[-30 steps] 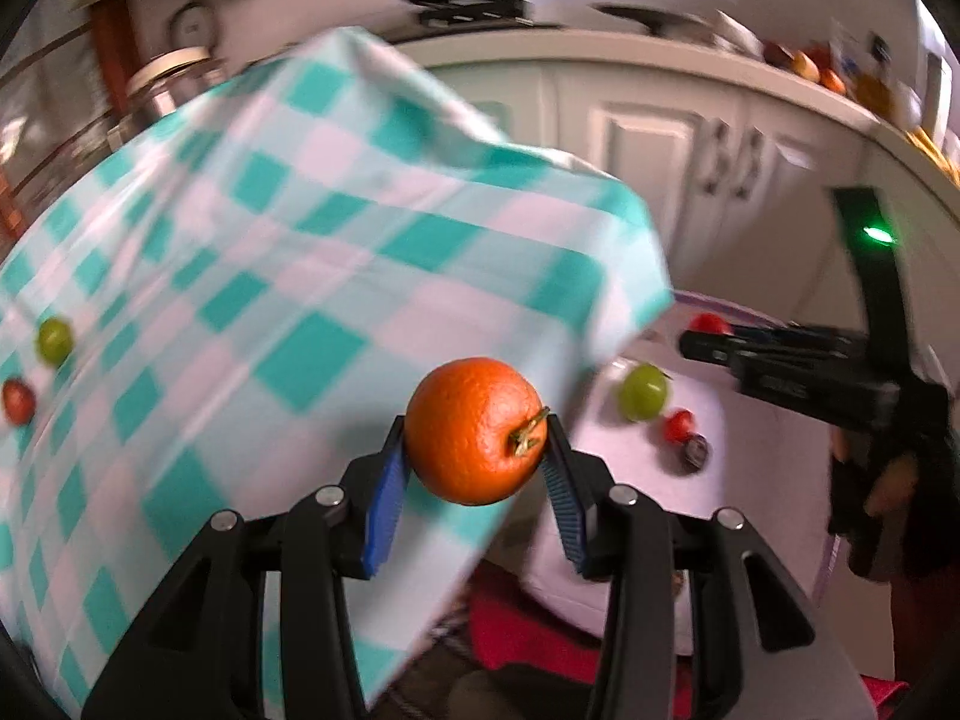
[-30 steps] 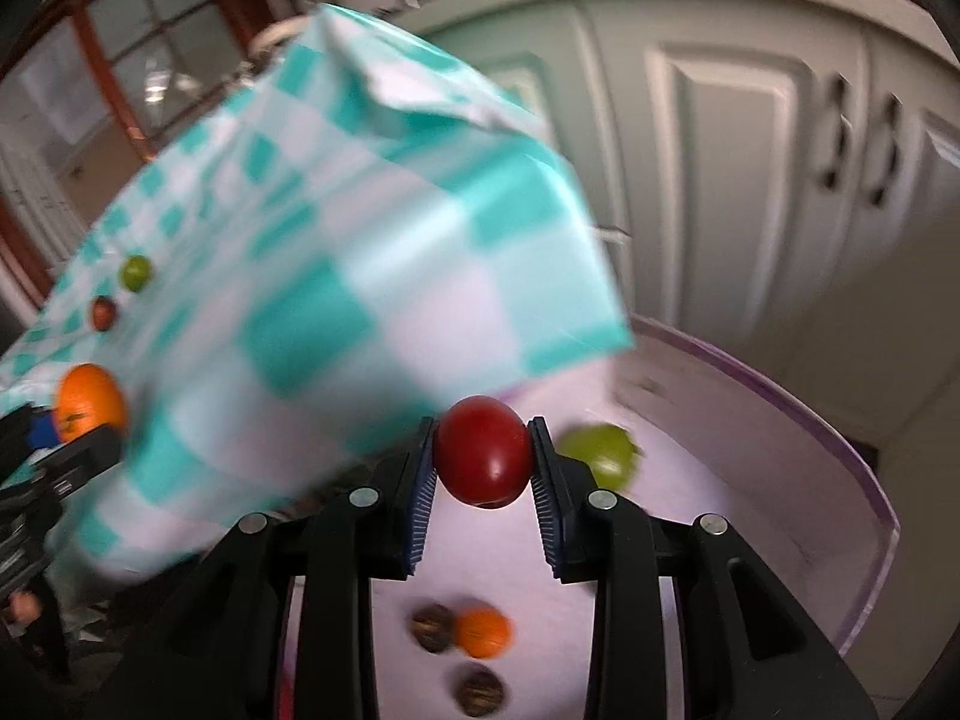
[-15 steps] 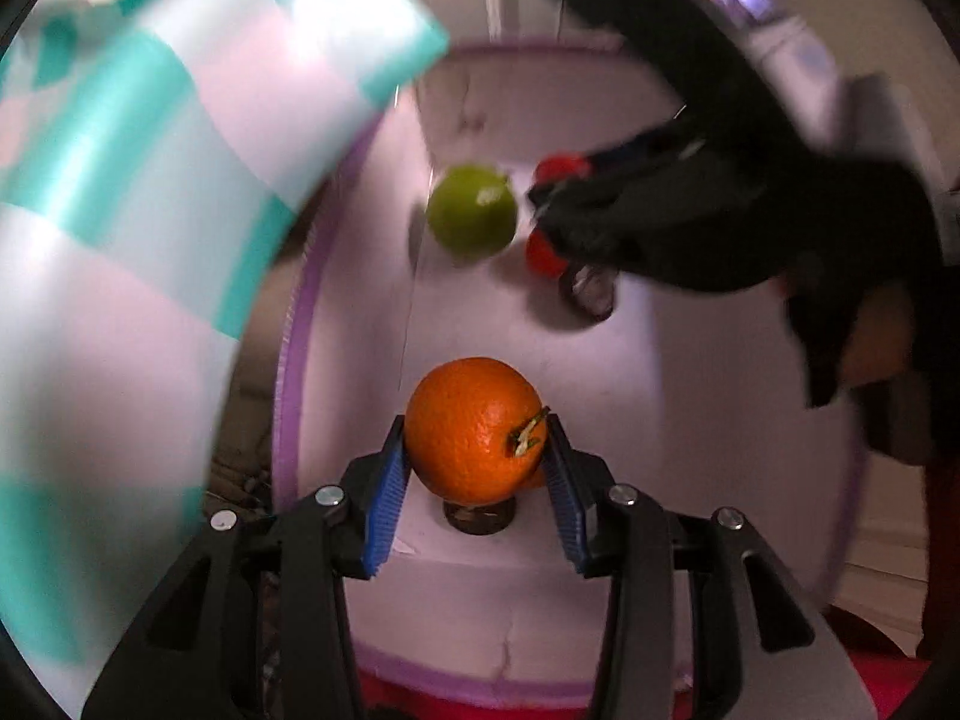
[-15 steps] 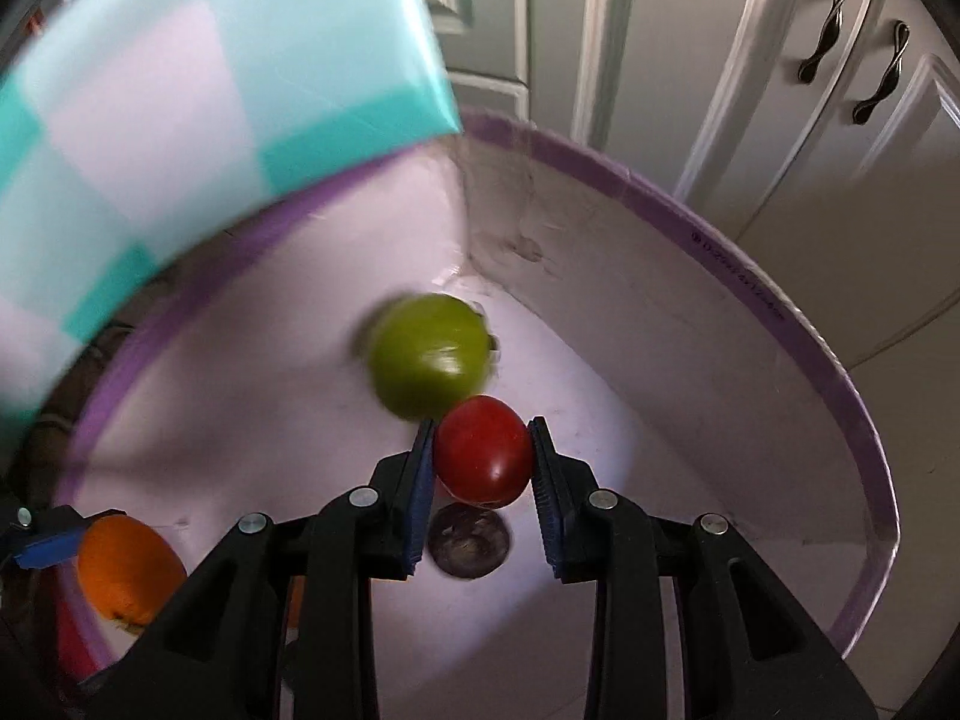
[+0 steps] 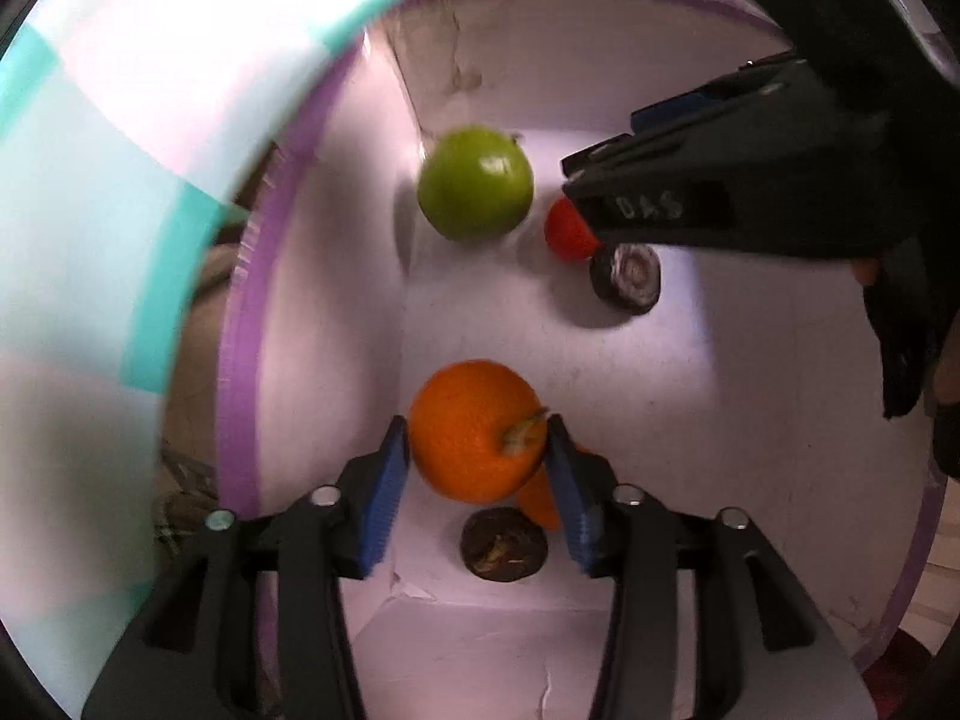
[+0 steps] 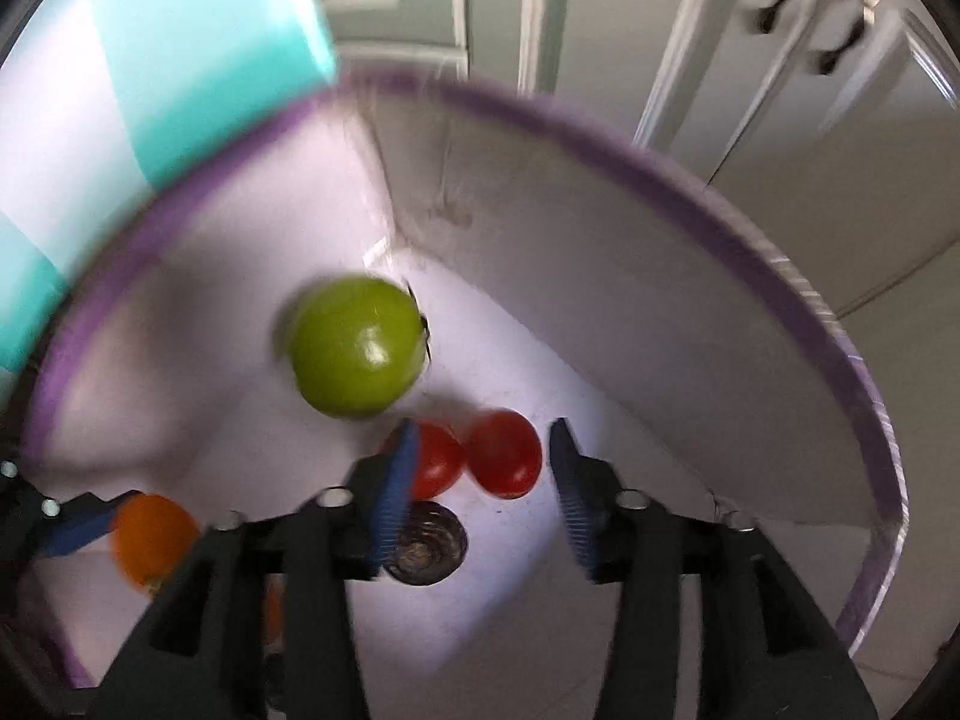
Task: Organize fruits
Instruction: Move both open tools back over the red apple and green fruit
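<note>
Fruits (image 5: 475, 191) inside purple-rimmed box (image 6: 690, 180)

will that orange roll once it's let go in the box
Probably a little: the orange is round and the box floor looks smooth and flat. It likely stops soon, with the wall and a dark fruit close by.

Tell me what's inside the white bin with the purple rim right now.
In the white bin: a green apple, two red fruits, an orange between the left gripper's opened fingers, a second orange piece behind it, two dark round fruits. The grippers hide the floor beneath them.
</note>
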### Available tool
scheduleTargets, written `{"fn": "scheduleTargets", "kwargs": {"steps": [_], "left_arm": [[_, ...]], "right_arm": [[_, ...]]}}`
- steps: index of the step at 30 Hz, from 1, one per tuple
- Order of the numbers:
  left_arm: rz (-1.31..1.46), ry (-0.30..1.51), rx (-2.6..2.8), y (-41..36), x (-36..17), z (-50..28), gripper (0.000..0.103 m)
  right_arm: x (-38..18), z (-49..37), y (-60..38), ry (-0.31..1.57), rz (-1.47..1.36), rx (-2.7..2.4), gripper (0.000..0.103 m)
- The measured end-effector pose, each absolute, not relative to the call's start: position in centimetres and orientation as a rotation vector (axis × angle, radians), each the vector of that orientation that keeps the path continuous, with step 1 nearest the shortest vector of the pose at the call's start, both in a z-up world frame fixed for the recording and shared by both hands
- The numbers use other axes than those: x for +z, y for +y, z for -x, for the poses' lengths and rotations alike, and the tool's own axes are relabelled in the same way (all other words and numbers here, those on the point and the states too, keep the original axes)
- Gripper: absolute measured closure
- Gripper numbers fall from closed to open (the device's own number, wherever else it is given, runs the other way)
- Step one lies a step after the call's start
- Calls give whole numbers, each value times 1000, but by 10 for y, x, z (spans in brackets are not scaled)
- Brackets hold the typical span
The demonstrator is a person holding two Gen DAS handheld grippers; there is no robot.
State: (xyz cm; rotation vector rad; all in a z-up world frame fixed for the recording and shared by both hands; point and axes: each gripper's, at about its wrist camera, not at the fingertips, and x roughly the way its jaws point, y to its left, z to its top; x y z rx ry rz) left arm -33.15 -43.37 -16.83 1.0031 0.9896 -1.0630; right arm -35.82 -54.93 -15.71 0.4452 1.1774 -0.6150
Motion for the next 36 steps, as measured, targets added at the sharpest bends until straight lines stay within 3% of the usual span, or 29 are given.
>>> {"fn": "scheduleTargets", "kwargs": {"steps": [7,10,14,16,20,27,36], "left_arm": [[-722,646,-1211,-364,-55,344,19],[-592,448,-1151,-317,5,332,9],[-444,353,-950,-255,58,285,2],[-379,359,-803,-218,70,250,2],[-235,453,-552,-142,78,176,2],[-71,606,-208,-25,60,73,2],[118,648,30,23,45,-26,2]], "right_arm": [[-55,406,-553,840,-520,-593,47],[7,422,-545,641,-471,-584,38],[74,436,-513,378,-406,-504,14],[93,425,-492,302,-391,-412,14],[94,382,-445,332,-372,-242,14],[70,269,-337,565,-325,-18,14],[38,125,-226,791,-107,57,14]]}}
